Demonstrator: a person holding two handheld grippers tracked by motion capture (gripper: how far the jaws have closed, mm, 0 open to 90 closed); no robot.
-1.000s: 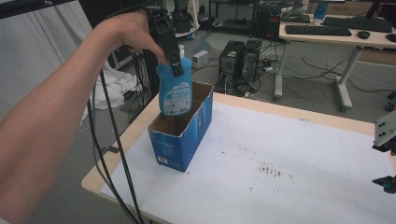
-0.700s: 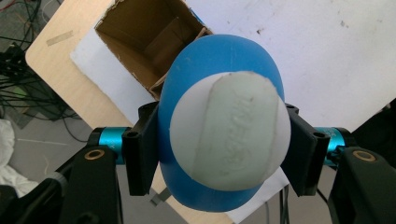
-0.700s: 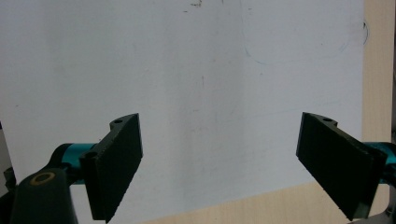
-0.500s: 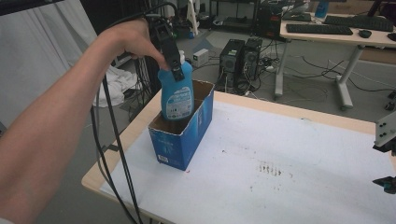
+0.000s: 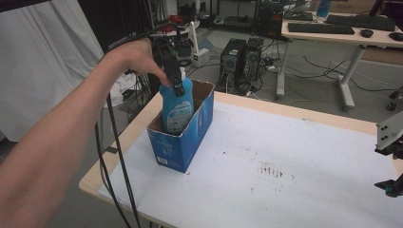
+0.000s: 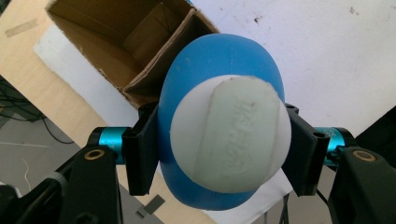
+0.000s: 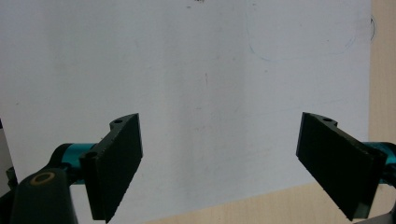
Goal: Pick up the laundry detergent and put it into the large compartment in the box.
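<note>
A blue bottle [image 5: 178, 105] with a white cap stands upright with its lower half inside the open blue cardboard box [image 5: 187, 137] near the table's left edge. My left gripper [image 5: 175, 81] is shut on the bottle's neck from above. In the left gripper view the black jaws clamp both sides of the blue bottle [image 6: 219, 135] just under its white cap, with the box's brown inside [image 6: 126, 39] below. My right gripper [image 5: 390, 166] waits at the right edge of the table; in its own view my right gripper [image 7: 219, 163] stands open over the white sheet with nothing between its jaws.
A white sheet [image 5: 285, 161] covers most of the wooden table, with small dark stains [image 5: 273, 170] near its middle. Black cables [image 5: 111, 156] hang off the left edge. Behind the table stand computer towers [image 5: 240, 57] and a desk with a keyboard [image 5: 328, 28].
My left gripper has come down with the blue bottle, sinking it deeper into the box. The right gripper has stayed where it was.
</note>
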